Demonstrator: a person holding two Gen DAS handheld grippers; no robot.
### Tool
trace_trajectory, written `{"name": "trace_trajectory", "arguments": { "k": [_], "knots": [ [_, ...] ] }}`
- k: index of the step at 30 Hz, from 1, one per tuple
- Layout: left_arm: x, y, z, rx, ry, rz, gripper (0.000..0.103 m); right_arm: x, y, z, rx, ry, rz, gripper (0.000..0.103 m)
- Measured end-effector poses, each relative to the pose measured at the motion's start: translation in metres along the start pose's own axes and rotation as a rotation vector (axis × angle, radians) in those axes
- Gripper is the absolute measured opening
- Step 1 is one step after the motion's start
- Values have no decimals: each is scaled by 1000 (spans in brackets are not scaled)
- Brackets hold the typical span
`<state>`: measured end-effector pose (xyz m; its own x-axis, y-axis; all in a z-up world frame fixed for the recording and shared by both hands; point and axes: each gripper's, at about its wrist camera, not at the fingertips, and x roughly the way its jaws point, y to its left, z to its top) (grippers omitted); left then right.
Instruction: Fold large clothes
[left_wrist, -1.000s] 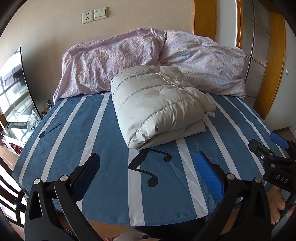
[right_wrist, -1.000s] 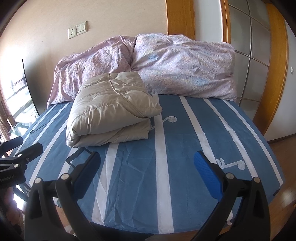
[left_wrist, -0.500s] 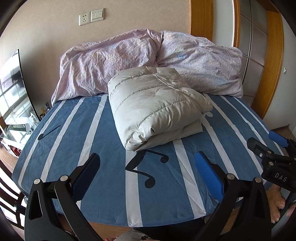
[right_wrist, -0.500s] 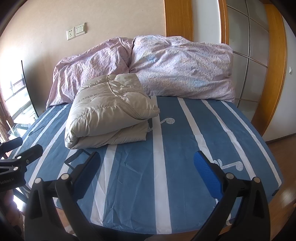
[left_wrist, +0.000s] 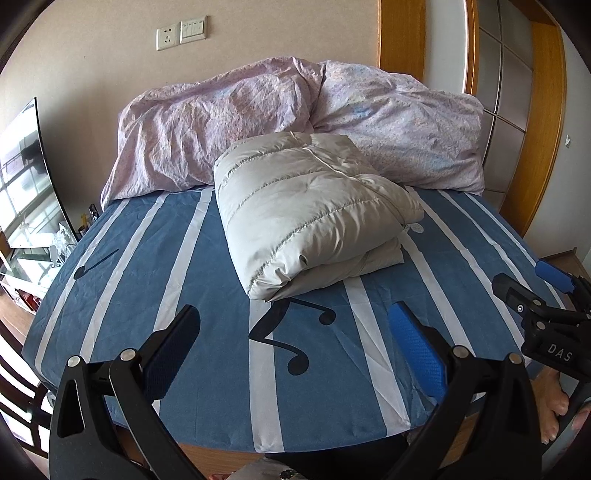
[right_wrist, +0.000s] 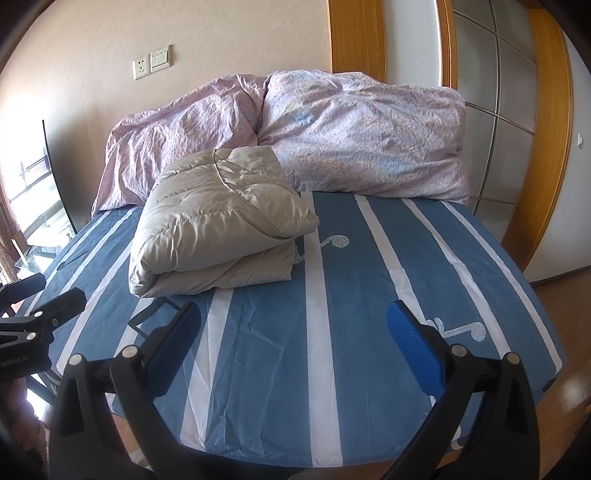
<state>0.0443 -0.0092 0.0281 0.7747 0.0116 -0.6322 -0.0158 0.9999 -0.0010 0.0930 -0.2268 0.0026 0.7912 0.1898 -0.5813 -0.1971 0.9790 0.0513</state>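
Note:
A pale grey quilted down jacket (left_wrist: 310, 210) lies folded in a thick bundle on the blue striped bed sheet (left_wrist: 184, 280), in front of the pillows. The right wrist view shows the same jacket (right_wrist: 218, 221) at centre left, folded in two layers. My left gripper (left_wrist: 293, 325) hangs open over the bed's near edge, well short of the jacket, with nothing between its fingers. My right gripper (right_wrist: 293, 325) is open too, to the right of the jacket and back from it. Each gripper appears at the side of the other's view.
A crumpled lilac duvet (left_wrist: 229, 122) and pillow (right_wrist: 369, 136) fill the head of the bed against the wall. A television (left_wrist: 26, 173) stands at the left. Wooden sliding doors (right_wrist: 546, 129) are at the right. A person's bare foot (left_wrist: 554, 402) is on the floor.
Both grippers have drawn back and tipped down slightly, so the jacket sits a little higher and farther in each view. The jacket itself has not moved.

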Motion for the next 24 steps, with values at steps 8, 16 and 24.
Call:
{"name": "trace_trajectory", "arguments": {
  "k": [8,16,24],
  "knots": [
    [1,1,-1,0,1,-3,102,0,-1,1,-1,0,0,101],
    [2,-1,-1,3,-1,-3,102,0,-1,1,-1,-1,0,101],
    [2,-1,0,4,-3,-1,102,0,-1,0,0,0,-2,101]
  ]
}}
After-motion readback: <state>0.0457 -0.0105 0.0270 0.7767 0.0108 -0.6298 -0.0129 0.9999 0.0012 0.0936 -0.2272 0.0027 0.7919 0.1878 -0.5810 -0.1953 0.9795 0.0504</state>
